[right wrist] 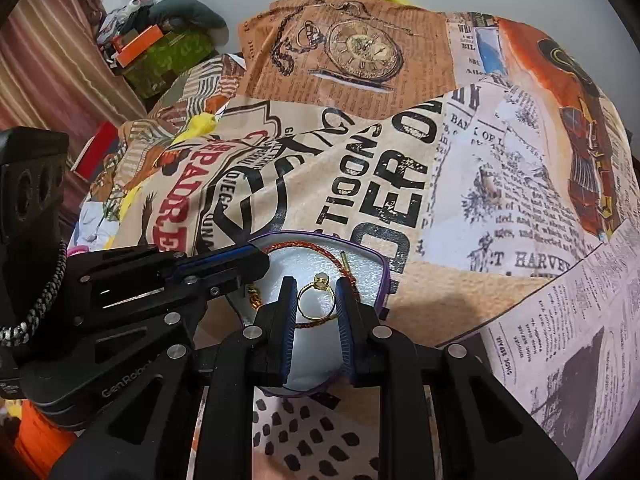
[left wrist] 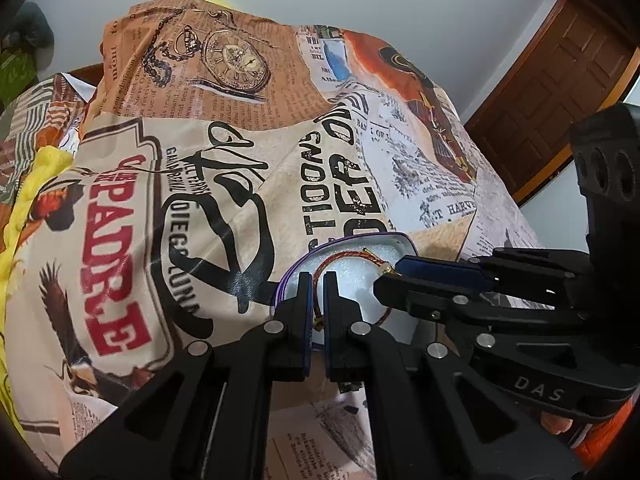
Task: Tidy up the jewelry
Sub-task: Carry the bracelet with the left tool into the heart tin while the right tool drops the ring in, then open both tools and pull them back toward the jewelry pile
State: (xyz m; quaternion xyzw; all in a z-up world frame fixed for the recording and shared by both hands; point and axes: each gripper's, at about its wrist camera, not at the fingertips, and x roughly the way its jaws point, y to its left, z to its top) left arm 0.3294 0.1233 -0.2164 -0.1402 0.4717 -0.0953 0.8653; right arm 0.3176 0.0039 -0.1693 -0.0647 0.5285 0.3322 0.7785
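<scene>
A purple-rimmed jewelry box (left wrist: 360,239) with white foam lining sits on the printed cloth; it also shows in the right wrist view (right wrist: 376,258). A red braided bracelet (left wrist: 344,257) lies in it, also seen in the right wrist view (right wrist: 296,245). My left gripper (left wrist: 318,280) is nearly closed around the bracelet's cord over the box. My right gripper (right wrist: 316,284) is shut on a gold ring (right wrist: 316,300) with a pale stone, held over the foam. The right gripper (left wrist: 394,276) enters the left wrist view from the right. A gold chain piece (right wrist: 254,296) lies at the box's left.
A newspaper-print cloth (left wrist: 240,160) covers the whole surface in humps. Yellow fabric (left wrist: 28,200) lies at the left. A wooden door (left wrist: 560,100) stands at the right. Cluttered boxes and clothes (right wrist: 160,48) sit far left by a striped curtain (right wrist: 48,72).
</scene>
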